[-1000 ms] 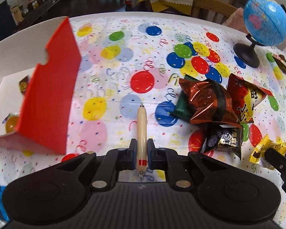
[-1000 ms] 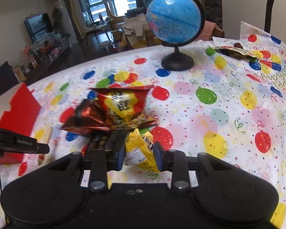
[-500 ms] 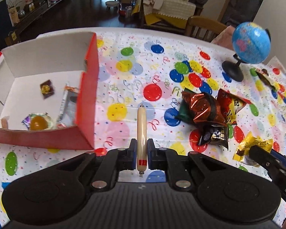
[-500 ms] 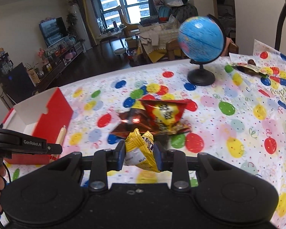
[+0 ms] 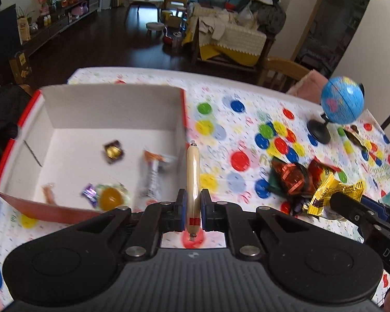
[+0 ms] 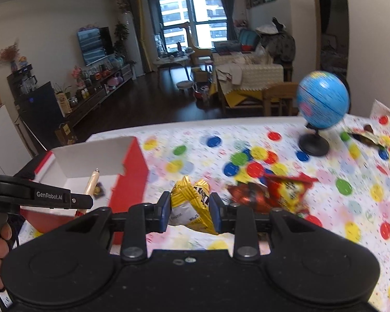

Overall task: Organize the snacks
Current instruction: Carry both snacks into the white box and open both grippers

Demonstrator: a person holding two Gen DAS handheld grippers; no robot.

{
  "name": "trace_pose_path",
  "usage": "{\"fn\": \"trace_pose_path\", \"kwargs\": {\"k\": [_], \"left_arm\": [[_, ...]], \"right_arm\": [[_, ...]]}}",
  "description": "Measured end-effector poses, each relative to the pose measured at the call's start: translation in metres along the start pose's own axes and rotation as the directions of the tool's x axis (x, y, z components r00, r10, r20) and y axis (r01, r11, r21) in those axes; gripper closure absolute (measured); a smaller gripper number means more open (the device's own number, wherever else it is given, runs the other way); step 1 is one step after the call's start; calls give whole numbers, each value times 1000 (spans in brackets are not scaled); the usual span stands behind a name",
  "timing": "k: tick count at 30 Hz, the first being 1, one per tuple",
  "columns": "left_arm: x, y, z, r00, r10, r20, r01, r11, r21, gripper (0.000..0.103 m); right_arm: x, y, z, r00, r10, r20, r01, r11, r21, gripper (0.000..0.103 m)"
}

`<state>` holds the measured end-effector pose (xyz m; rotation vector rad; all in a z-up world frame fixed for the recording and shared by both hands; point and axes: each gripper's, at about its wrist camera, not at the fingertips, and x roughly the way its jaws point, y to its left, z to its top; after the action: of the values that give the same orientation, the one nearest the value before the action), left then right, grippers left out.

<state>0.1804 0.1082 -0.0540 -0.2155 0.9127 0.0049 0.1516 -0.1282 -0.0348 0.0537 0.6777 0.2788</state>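
Gripping a sausage stick [image 5: 193,171] in left jaws, yellow packet [image 6: 192,208] in right, red box [image 5: 111,119] wall ahead, globe [image 5: 342,104] beyond

A table [image 5: 221,83] under a white cloth [image 6: 338,208] printed with coloured balloons carries everything. At nine o'clock on it sits an open red box [image 5: 111,119], white inside, with a few small wrapped sweets blurred on its floor. Toward three o'clock lies a heap of red foil snack bags [image 5: 296,179]. At one o'clock stands a small blue globe [image 5: 342,101] on a black base, with another dark wrapper [image 6: 365,134] just beyond it.
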Motion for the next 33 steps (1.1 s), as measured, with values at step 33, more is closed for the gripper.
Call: {"fn": "trace_pose_path", "kwargs": {"k": [33], "left_arm": [[16, 159, 38, 987, 156, -44, -158, 987, -44, 92]], "right_arm": [[101, 158, 20, 982, 158, -100, -173, 971, -166, 73]]}}
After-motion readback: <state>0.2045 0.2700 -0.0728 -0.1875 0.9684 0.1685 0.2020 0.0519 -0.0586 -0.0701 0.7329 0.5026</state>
